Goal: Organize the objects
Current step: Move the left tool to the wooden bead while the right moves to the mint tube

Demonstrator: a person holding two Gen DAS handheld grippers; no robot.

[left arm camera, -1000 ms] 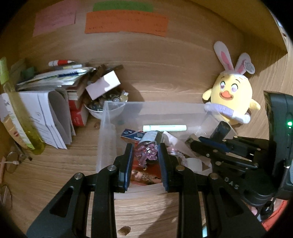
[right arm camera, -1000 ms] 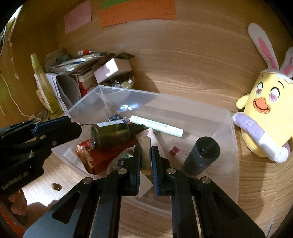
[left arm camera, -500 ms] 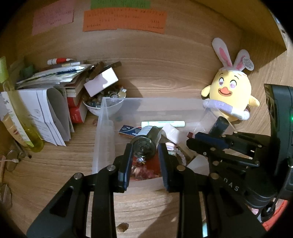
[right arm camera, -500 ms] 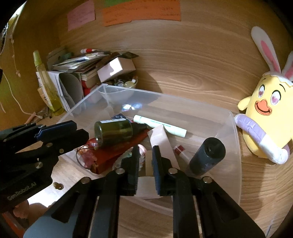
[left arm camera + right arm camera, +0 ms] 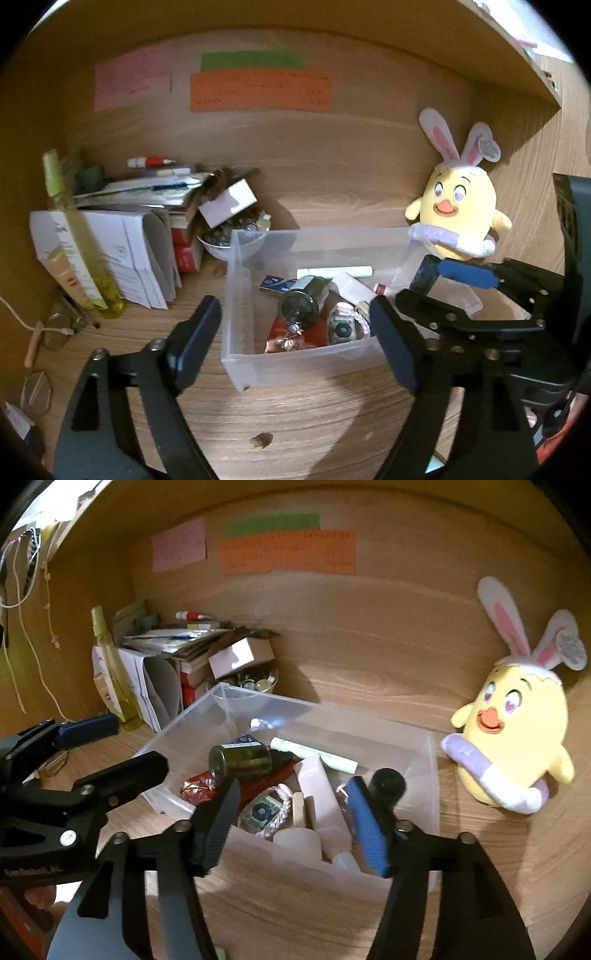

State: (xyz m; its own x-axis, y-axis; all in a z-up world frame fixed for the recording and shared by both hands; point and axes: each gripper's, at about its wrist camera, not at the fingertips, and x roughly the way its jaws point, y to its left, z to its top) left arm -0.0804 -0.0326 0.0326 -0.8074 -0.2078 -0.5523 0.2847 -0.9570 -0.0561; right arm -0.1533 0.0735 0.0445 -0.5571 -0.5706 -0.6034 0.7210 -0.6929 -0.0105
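Note:
A clear plastic bin [image 5: 236, 284] [image 5: 432, 775] sits on the wooden desk and holds a dark green bottle [image 5: 301, 304] [image 5: 240, 762], a white-green tube [image 5: 334, 272], a red packet [image 5: 288, 338], a patterned pouch [image 5: 262, 812], a beige stick [image 5: 297, 814] and a black cylinder [image 5: 388, 784]. My left gripper [image 5: 295, 339] [image 5: 122, 749] hangs before the bin's near-left corner, its jaws opening, nothing between them. My right gripper [image 5: 295, 823] [image 5: 436, 291] hovers over the bin's near wall, jaws also opening and empty.
A yellow plush chick with bunny ears [image 5: 456, 218] [image 5: 513, 731] stands right of the bin. Left of it are a pile of papers and books [image 5: 140, 229], a yellow-green spray bottle [image 5: 74, 236], a bowl of small items [image 5: 236, 236] and glasses [image 5: 55, 328]. Coloured notes [image 5: 258, 88] hang on the back wall.
Both grippers went from nearly shut inside the bin to wide apart, and pulled back and up. The pink clip and the beige stick they held now lie in the bin.

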